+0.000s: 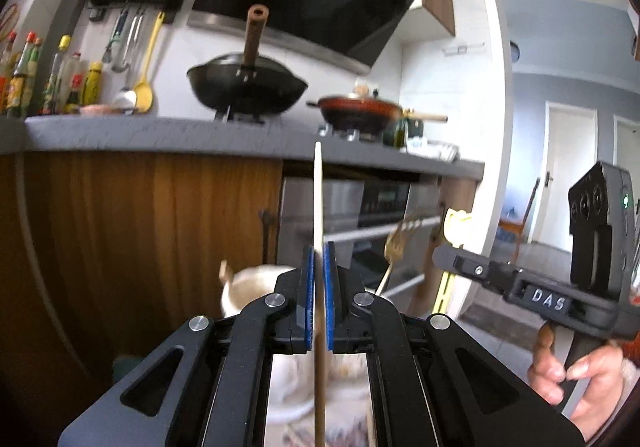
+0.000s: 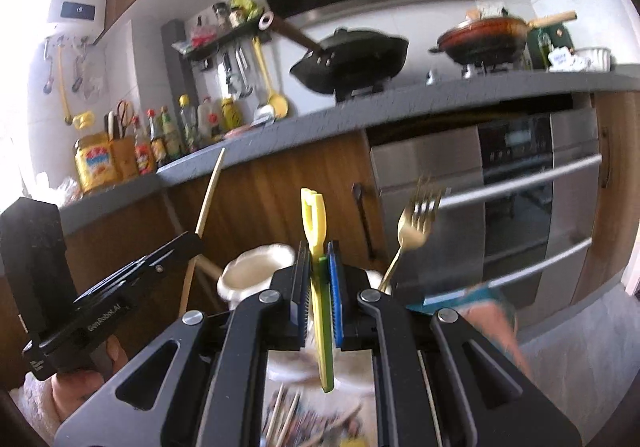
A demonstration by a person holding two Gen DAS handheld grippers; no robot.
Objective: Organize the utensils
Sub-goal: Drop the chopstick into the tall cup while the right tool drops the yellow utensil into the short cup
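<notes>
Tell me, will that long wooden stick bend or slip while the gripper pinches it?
The chopstick probably stays stiff: it stands straight above the left gripper without drooping. It looks thin, so likely light. Being smooth and narrow, pinched at one spot only, it might swivel or slide between the blue pads if bumped.

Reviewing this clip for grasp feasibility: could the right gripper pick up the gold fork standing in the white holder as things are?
Probably not yet: the right gripper is already shut on a yellow-green utensil, so its jaws are occupied. The gold fork itself stands unobstructed just beside it.
</notes>
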